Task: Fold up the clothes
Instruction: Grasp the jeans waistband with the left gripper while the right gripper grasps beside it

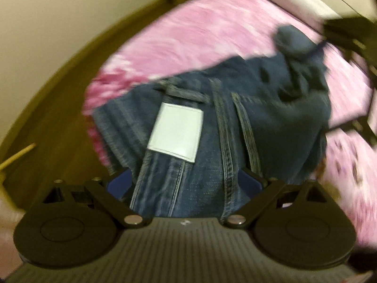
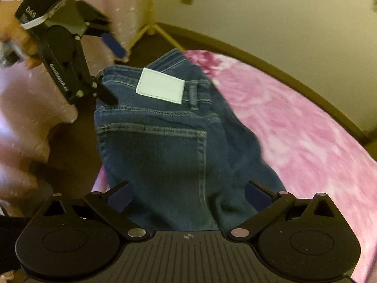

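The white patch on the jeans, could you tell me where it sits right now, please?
The white patch sits on the waistband of the jeans, beside a belt loop, just right of the left gripper.

A bedroom in a home: a bed under a pink mottled bedspread [image 2: 294,122] fills the room, hemmed by plain cream walls [image 2: 271,11] and dark skirting (a yellowish tripod leg [image 2: 162,33] stands in the corner).

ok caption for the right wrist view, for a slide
Open right gripper over blue jeans on a pink bedspread, left gripper at the waistband.
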A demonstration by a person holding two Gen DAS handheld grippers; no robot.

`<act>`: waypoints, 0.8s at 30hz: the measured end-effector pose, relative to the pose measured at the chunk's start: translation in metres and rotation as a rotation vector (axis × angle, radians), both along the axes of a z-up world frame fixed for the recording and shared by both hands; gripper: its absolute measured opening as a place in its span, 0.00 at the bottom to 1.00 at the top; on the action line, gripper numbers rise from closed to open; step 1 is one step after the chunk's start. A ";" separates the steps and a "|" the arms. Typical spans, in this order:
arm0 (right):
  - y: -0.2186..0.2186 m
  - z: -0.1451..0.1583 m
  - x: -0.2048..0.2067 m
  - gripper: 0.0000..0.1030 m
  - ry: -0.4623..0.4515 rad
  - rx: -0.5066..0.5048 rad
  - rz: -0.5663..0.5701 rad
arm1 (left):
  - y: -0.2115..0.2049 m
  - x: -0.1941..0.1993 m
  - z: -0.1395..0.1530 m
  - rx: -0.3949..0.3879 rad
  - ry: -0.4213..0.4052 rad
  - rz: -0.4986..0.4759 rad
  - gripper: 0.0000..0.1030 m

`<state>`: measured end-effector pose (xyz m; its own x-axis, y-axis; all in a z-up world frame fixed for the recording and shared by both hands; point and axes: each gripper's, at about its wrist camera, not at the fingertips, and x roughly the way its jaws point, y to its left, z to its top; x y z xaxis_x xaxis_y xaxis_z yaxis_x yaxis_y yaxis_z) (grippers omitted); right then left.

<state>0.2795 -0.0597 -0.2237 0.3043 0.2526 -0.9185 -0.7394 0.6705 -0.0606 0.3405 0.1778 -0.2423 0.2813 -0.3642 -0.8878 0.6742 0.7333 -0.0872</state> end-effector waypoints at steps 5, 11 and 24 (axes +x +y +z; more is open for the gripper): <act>0.004 -0.027 0.048 1.00 0.053 0.051 -0.009 | 0.010 0.012 -0.021 -0.096 0.120 -0.119 0.86; 0.013 -0.046 0.091 0.91 0.076 0.089 -0.026 | 0.015 0.007 -0.018 -0.164 0.154 -0.191 0.46; 0.016 -0.012 0.076 0.21 0.101 0.119 0.040 | 0.015 -0.013 0.022 -0.155 0.050 -0.320 0.12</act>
<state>0.3559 -0.0439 -0.2359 0.1992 0.3716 -0.9068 -0.7638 0.6386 0.0939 0.3276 0.1930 -0.2207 0.0889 -0.5580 -0.8251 0.8596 0.4615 -0.2195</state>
